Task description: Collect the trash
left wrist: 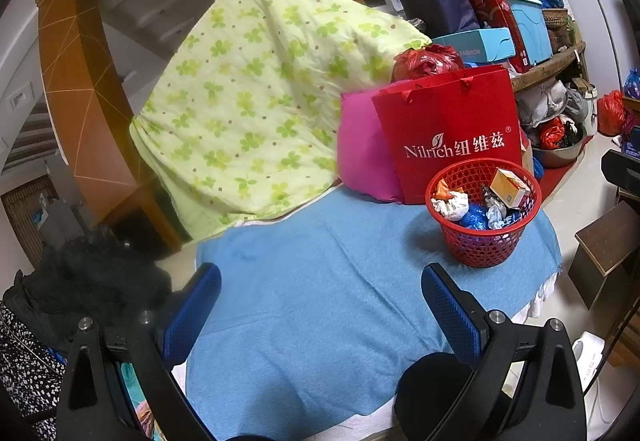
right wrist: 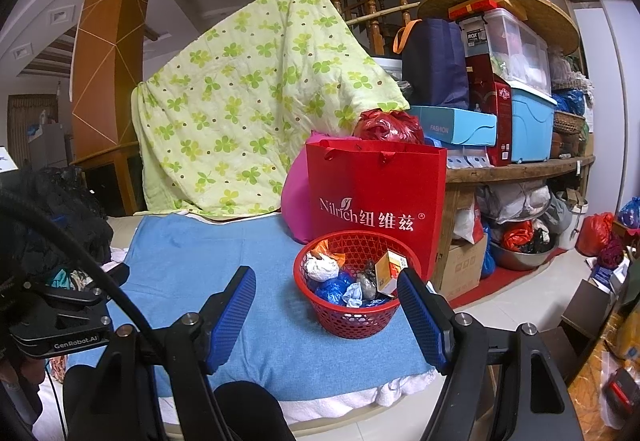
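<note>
A red mesh basket (left wrist: 483, 245) (right wrist: 352, 315) stands on the blue towel (left wrist: 320, 281) (right wrist: 192, 261) and holds crumpled white paper (right wrist: 322, 268), blue plastic wrap (right wrist: 333, 289) and a small orange carton (right wrist: 390, 265). My left gripper (left wrist: 320, 293) hovers open over the towel, left of and nearer than the basket, with nothing between its blue pads. In the right wrist view my right gripper (right wrist: 326, 299) also stands open and empty, its right pad (right wrist: 420, 317) beside the basket's near right rim.
A red paper bag (left wrist: 448, 129) (right wrist: 376, 193) and a pink bag (right wrist: 296, 197) stand just behind the basket. A green clover quilt (left wrist: 256, 81) (right wrist: 248, 105) drapes at the back. Cluttered shelves (right wrist: 520, 161) fill the right. Dark clothes (left wrist: 88, 281) lie left.
</note>
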`<state>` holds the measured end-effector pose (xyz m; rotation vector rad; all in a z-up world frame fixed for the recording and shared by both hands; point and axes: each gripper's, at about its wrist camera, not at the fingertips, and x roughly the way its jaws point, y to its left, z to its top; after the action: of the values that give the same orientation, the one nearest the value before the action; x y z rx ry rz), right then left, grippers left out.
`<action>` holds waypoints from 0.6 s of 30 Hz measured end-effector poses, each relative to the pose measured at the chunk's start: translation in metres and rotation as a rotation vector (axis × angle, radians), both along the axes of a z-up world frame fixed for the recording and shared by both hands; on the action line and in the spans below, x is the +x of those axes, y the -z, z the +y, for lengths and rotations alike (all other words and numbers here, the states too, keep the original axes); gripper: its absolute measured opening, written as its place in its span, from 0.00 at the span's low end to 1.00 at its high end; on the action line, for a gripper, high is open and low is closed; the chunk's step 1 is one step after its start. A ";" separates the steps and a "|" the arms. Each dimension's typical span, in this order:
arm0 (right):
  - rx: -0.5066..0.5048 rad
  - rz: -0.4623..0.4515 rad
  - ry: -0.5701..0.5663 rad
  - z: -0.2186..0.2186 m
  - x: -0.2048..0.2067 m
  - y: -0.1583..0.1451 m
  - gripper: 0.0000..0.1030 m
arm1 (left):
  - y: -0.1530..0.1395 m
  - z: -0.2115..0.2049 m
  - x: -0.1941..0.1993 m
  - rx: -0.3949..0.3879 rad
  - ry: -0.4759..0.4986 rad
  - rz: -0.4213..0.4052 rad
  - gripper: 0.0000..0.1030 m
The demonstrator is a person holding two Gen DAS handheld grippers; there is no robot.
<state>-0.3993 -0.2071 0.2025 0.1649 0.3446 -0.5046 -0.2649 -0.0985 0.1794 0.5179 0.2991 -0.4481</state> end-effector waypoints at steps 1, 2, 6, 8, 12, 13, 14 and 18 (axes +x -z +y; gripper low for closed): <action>0.001 0.000 -0.001 0.000 0.000 0.000 0.74 | 0.000 0.000 0.000 0.001 -0.001 -0.001 0.97; 0.001 0.000 -0.001 0.000 0.000 0.000 0.74 | 0.000 0.000 0.000 0.001 -0.001 -0.001 0.97; 0.004 -0.003 0.003 0.000 0.000 0.000 0.74 | 0.001 0.001 0.001 0.002 -0.001 0.000 0.97; 0.007 -0.004 0.003 0.002 0.000 -0.003 0.74 | 0.001 0.001 0.001 0.003 0.000 0.001 0.97; 0.004 -0.004 0.006 0.002 0.000 -0.002 0.74 | 0.006 0.005 0.002 0.003 0.000 0.005 0.97; 0.006 -0.005 0.006 0.002 0.000 -0.002 0.74 | 0.007 0.006 0.002 0.004 -0.001 0.005 0.97; 0.004 -0.004 0.004 0.002 0.000 -0.001 0.74 | 0.007 0.006 0.002 0.004 -0.001 0.004 0.97; 0.002 -0.005 0.004 0.001 0.000 -0.002 0.74 | 0.007 0.005 0.002 0.002 -0.002 0.005 0.97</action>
<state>-0.3994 -0.2057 0.2040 0.1687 0.3405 -0.5075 -0.2626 -0.0930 0.1727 0.5182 0.3043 -0.4471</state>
